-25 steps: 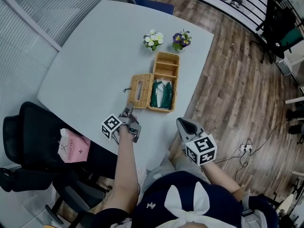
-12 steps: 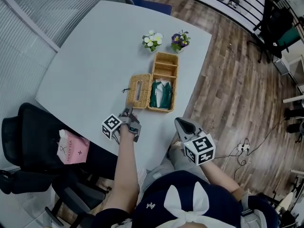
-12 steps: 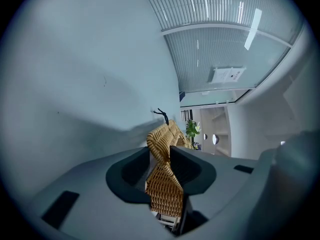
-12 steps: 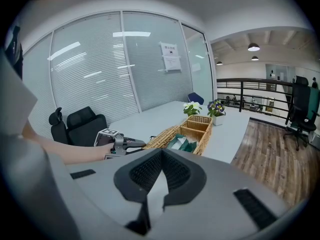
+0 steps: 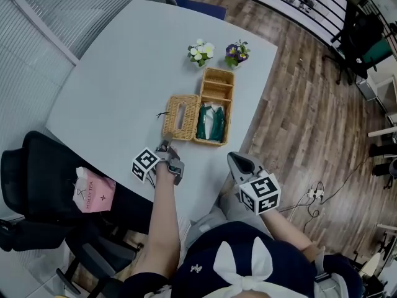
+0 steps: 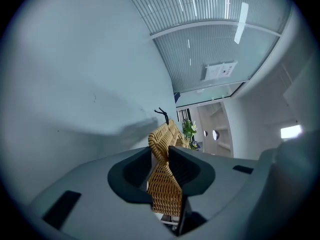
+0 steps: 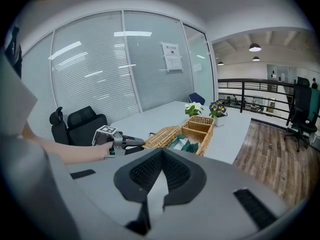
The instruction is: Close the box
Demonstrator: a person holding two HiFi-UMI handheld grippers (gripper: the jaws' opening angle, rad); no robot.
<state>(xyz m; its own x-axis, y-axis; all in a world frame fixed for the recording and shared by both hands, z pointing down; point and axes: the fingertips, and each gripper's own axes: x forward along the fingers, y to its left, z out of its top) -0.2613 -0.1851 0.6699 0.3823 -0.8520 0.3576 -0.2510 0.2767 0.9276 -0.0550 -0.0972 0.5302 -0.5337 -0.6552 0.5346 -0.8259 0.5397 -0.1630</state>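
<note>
Two flower pots (image 5: 200,52) sit by our table's (image 5: 124,73) far edge, beside one wicker box (image 5: 216,85). Our left gripper (image 5: 165,145) has just been closing on its lid (image 5: 180,117). Our right gripper (image 5: 233,158) is closed and empty.

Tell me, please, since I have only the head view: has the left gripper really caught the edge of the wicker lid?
Observer: Yes. In the left gripper view, the left gripper has just been closing, and its pads pinch the edge of the wicker lid.
Operator: Thank you. And is the other one carrying anything?
Observer: No. The right gripper view shows the right gripper with its jaws together and nothing between them. It points toward the open box.
</note>
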